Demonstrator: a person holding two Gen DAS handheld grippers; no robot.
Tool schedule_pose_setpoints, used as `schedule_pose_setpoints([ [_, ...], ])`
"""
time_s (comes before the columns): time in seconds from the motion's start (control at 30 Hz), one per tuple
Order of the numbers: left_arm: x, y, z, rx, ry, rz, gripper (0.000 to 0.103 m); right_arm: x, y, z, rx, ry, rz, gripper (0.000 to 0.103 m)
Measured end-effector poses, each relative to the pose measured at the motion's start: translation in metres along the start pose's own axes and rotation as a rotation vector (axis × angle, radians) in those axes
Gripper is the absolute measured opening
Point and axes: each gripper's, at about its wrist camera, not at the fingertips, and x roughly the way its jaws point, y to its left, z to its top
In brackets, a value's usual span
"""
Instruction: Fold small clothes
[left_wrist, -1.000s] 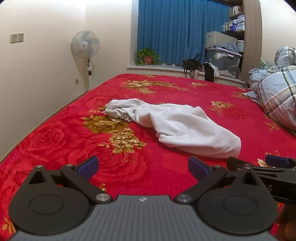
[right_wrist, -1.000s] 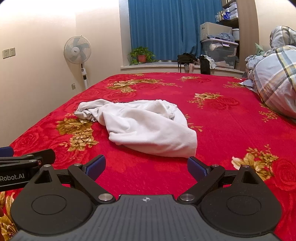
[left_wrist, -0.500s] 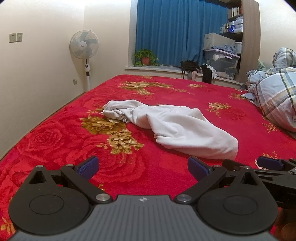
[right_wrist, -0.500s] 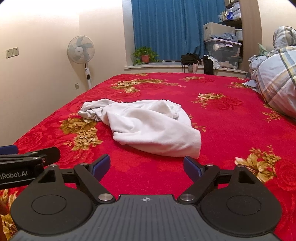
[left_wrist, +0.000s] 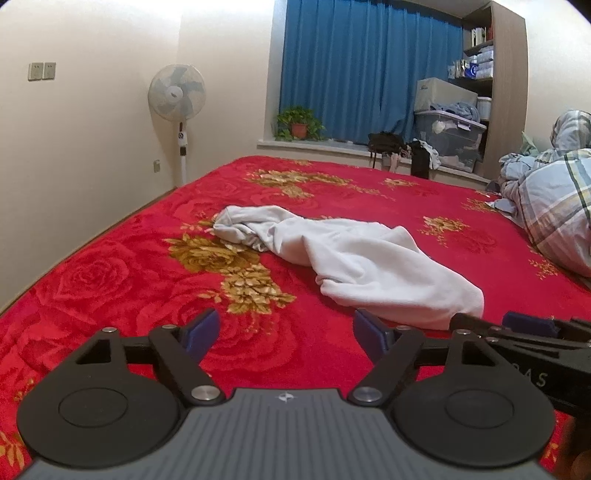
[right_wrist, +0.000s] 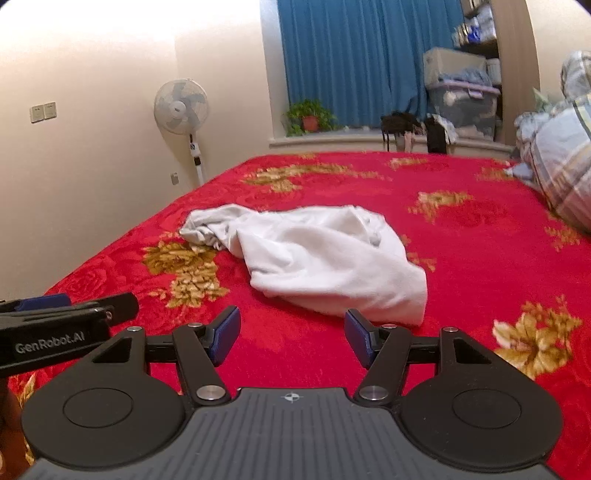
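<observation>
A crumpled white garment (left_wrist: 354, 258) lies in a heap on the red flowered bedspread (left_wrist: 147, 280); it also shows in the right wrist view (right_wrist: 317, 258). My left gripper (left_wrist: 286, 334) is open and empty, low over the bedspread, short of the garment's near edge. My right gripper (right_wrist: 291, 341) is open and empty, just short of the garment's near right corner. The right gripper's fingers (left_wrist: 528, 326) show at the right of the left wrist view. The left gripper's fingers (right_wrist: 74, 308) show at the left of the right wrist view.
A plaid quilt (left_wrist: 554, 218) is piled at the bed's right side. A standing fan (left_wrist: 177, 96) is by the left wall. A potted plant (left_wrist: 299, 123), bags and a storage bin (left_wrist: 448, 142) line the sill under the blue curtain.
Both grippers have moved forward toward the garment, which now looks larger and nearer. The jaws of both have narrowed a little but stay open.
</observation>
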Motion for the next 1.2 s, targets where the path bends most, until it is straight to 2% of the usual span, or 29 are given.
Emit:
schedule_pose_setpoints([
  [0.07,-0.001,0.0,-0.001,0.013,-0.025,0.007,0.078,-0.001,0.003,0.003,-0.029,-0.022,0.001,0.064],
  [0.13,-0.002,0.0,-0.001,0.029,-0.046,0.016,0.071,-0.001,0.002,0.008,-0.041,-0.034,0.021,0.064],
  [0.27,0.002,0.003,-0.004,0.038,-0.047,0.021,0.06,0.003,-0.008,0.029,-0.06,-0.069,0.055,0.064],
  [0.47,0.011,0.009,-0.009,0.064,-0.02,0.049,0.06,0.023,-0.032,0.05,0.08,-0.017,0.111,0.064],
  [0.57,0.012,0.012,-0.008,0.039,0.005,0.049,0.06,0.033,-0.042,0.061,0.121,-0.017,0.108,0.064],
  [0.67,0.014,0.02,-0.004,-0.045,0.064,-0.001,0.06,0.05,-0.064,0.073,0.139,-0.001,0.074,0.064],
  [0.77,0.028,0.021,0.008,-0.04,0.106,-0.056,0.06,0.071,-0.091,0.081,0.171,0.018,0.02,0.059],
  [0.87,0.059,0.02,0.034,-0.014,0.12,-0.073,0.06,0.096,-0.12,0.081,0.23,0.067,-0.022,0.06],
  [0.93,0.091,0.017,0.055,-0.016,0.128,-0.088,0.061,0.119,-0.137,0.075,0.289,0.166,-0.052,0.061],
  [1.0,0.129,0.011,0.077,-0.029,0.131,-0.085,0.061,0.135,-0.148,0.068,0.376,0.226,-0.038,0.062],
  [1.07,0.173,0.003,0.097,-0.058,0.161,-0.08,0.061,0.148,-0.158,0.057,0.432,0.271,-0.055,0.062],
  [1.2,0.261,-0.012,0.129,-0.181,0.247,-0.096,0.062,0.16,-0.166,0.042,0.486,0.333,-0.083,0.062],
])
